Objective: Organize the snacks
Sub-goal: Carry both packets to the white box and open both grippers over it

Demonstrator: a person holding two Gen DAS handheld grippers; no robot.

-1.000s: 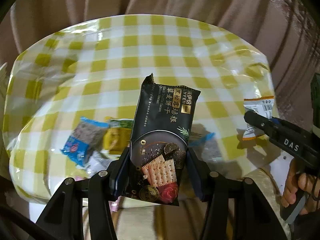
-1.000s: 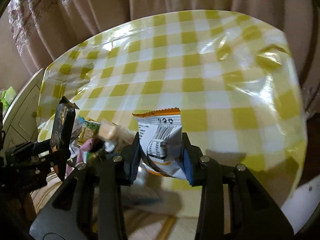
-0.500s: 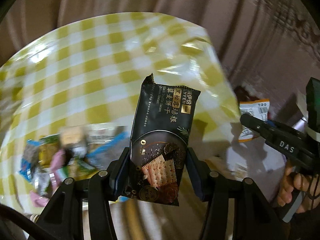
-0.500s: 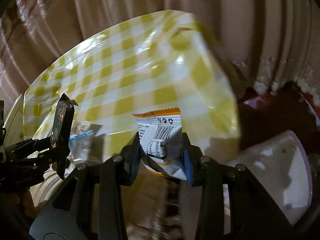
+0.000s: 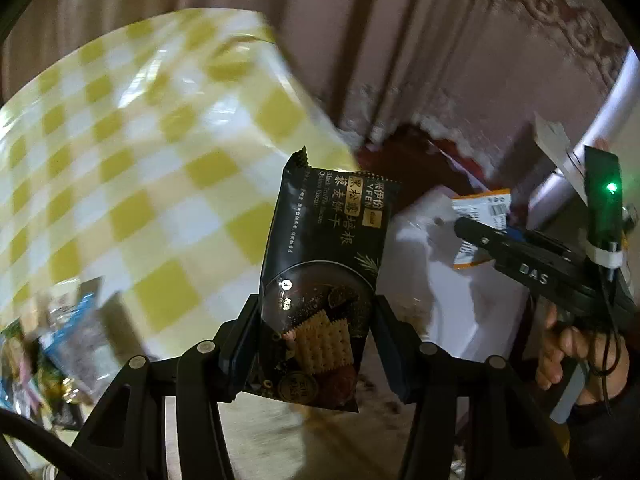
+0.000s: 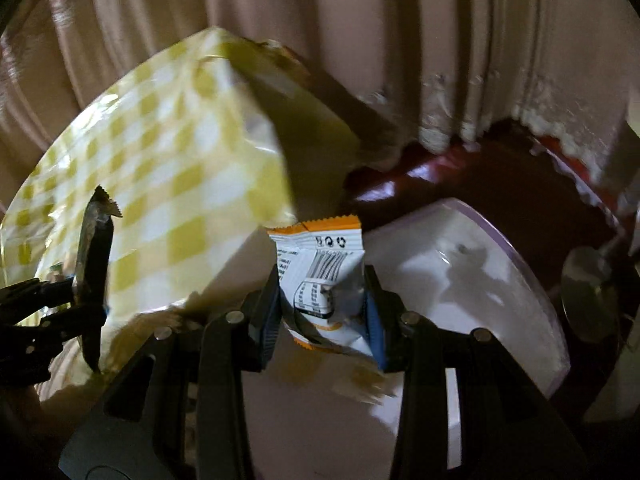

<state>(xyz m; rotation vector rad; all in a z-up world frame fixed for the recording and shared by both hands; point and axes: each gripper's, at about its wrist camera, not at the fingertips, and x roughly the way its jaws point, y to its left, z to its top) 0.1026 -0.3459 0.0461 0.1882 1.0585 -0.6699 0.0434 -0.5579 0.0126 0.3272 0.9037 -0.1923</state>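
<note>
My left gripper [image 5: 316, 344] is shut on a black cracker packet [image 5: 324, 256], which stands upright between the pads. My right gripper [image 6: 322, 312] is shut on a white and orange snack packet [image 6: 320, 268]. Both are held off the right edge of the yellow checked table [image 5: 140, 184], above a white bin [image 6: 472, 280] on the floor. In the left wrist view the right gripper [image 5: 476, 236] shows at the right with its white and orange packet [image 5: 480, 208]. In the right wrist view the left gripper [image 6: 86, 292] shows at the left with the black packet [image 6: 94, 264] edge-on.
Several loose snack packets [image 5: 60, 344] lie blurred at the table's near left edge. Pink curtains [image 6: 360, 40] hang behind. A dark red floor [image 6: 500, 176] surrounds the bin. A pale pole [image 5: 592, 120] rises at the far right. A hand [image 5: 568, 352] holds the right gripper's handle.
Both grippers have swung right, from over the table to past its right edge and above the white bin. Each still holds its packet. The views have rolled.
</note>
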